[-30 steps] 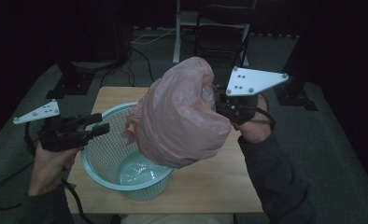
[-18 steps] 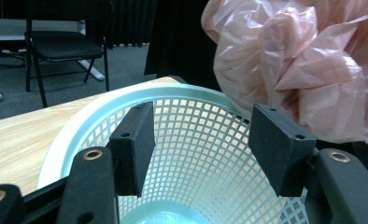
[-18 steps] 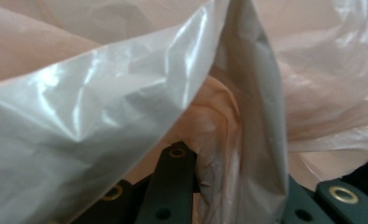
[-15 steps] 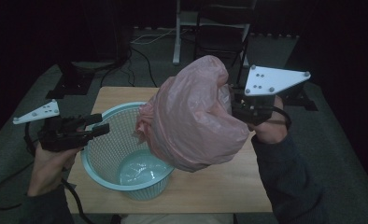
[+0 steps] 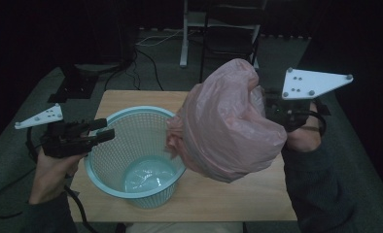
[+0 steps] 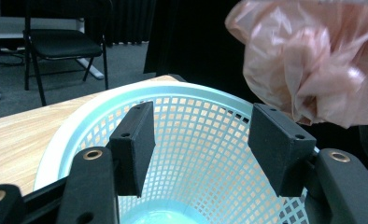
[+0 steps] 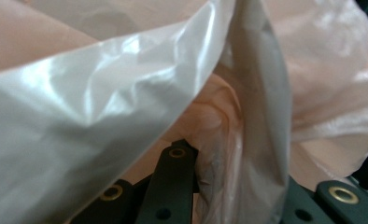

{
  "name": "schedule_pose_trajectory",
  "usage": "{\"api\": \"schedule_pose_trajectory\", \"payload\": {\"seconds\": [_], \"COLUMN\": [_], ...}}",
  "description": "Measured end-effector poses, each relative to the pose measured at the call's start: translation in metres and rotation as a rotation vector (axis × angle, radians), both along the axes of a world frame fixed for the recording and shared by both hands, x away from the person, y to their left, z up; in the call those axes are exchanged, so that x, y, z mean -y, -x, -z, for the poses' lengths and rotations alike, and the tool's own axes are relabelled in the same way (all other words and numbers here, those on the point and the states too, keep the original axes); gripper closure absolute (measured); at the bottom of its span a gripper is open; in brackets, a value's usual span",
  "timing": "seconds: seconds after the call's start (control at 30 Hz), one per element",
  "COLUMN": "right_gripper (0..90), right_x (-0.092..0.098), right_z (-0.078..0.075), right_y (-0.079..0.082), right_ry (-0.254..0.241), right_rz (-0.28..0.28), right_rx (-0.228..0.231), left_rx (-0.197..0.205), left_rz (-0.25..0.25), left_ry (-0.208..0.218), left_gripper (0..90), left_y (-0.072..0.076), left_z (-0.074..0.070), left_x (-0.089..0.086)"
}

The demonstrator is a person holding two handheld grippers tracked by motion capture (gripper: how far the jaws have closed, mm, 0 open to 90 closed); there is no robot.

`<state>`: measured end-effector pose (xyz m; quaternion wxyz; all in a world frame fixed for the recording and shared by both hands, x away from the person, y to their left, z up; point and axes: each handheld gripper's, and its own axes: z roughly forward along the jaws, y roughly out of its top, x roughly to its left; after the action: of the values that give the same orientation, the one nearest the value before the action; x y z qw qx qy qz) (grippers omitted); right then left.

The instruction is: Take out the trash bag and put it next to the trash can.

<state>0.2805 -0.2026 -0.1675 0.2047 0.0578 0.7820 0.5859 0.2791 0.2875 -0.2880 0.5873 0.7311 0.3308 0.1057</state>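
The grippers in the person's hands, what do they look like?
Both are black. The left gripper has two flat, blocky fingers with brass-ringed holes behind them. Each carries a pale grey three-cornered plate dotted with small holes. A black cable trails from the left one. The sleeves are dark.

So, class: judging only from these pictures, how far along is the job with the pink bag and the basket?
Done: the right gripper is shut on the pink plastic bag, which is lifted clear of the table. In hand: the bag hangs beside the light blue basket, not over its mouth; the left gripper, open, straddles the rim. Left, probably: fitting the bag into the basket.
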Motion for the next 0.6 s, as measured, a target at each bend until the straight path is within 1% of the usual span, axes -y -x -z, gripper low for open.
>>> {"api": "schedule_pose_trajectory", "payload": {"seconds": [0.3, 0.6], "right_gripper": [88.1, 88.0], "right_x": [0.020, 0.037], "right_z": [0.004, 0.013], "right_y": [0.004, 0.005], "right_ry": [0.009, 0.025], "right_rz": [0.031, 0.052], "right_rx": [-0.004, -0.028], "left_rx": [-0.002, -0.004], "left_rz": [0.002, 0.004], "left_ry": [-0.004, 0.004], "left_gripper": [41.3, 41.3], "left_y": [0.000, 0.000], "left_z": [0.000, 0.000], "left_x": [0.001, -0.001]}}
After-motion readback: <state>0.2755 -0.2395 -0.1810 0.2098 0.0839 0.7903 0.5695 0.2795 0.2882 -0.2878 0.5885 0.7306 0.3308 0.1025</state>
